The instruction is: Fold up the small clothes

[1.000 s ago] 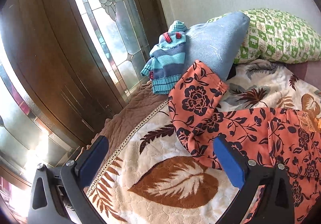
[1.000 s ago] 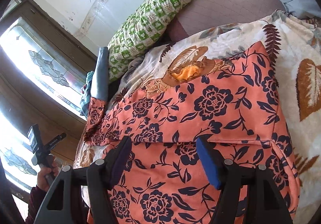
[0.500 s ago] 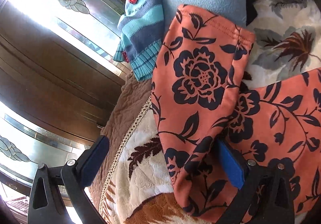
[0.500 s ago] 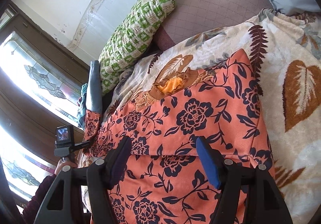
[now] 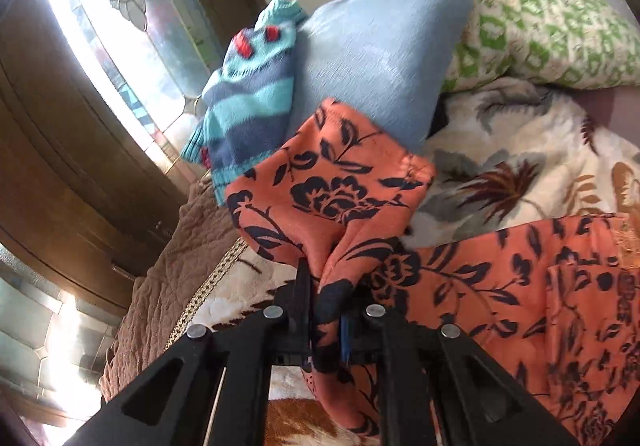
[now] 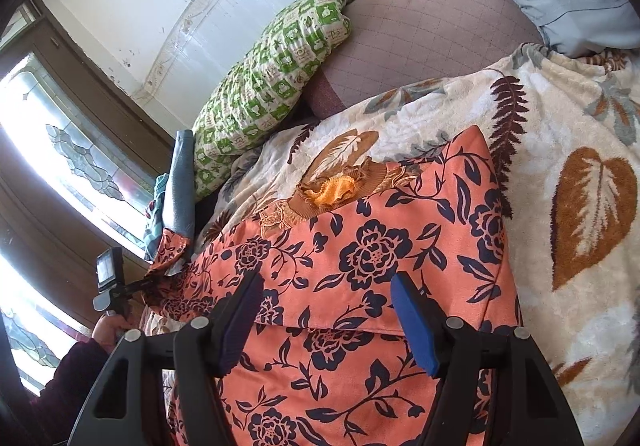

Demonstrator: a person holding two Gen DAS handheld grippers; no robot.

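Note:
An orange garment with dark flowers (image 6: 380, 258) lies spread on the bed, collar away from me. Its sleeve (image 5: 332, 190) stretches toward a blue pillow. My left gripper (image 5: 324, 286) has its jaws closing tight on that sleeve, and the bunched fabric is pinched between the pads. In the right wrist view the left gripper (image 6: 146, 282) shows at the far left, held by a hand (image 6: 110, 328). My right gripper (image 6: 326, 310) hovers open over the garment's body, near a fold line, with nothing pressed between its blue pads.
A striped blue knit garment (image 5: 248, 106) leans on the blue pillow (image 5: 380, 46) by the window (image 5: 80, 58). A green patterned pillow (image 6: 272, 78) and a pink cushion (image 6: 420, 38) sit at the head. The leaf-print blanket (image 6: 580, 206) covers the bed, with a brown quilt (image 5: 168, 266) at its left edge.
My left gripper moved forward and down onto the sleeve, and its jaws went from wide open to shut on the fabric. The right gripper stayed open and drifted slightly over the garment.

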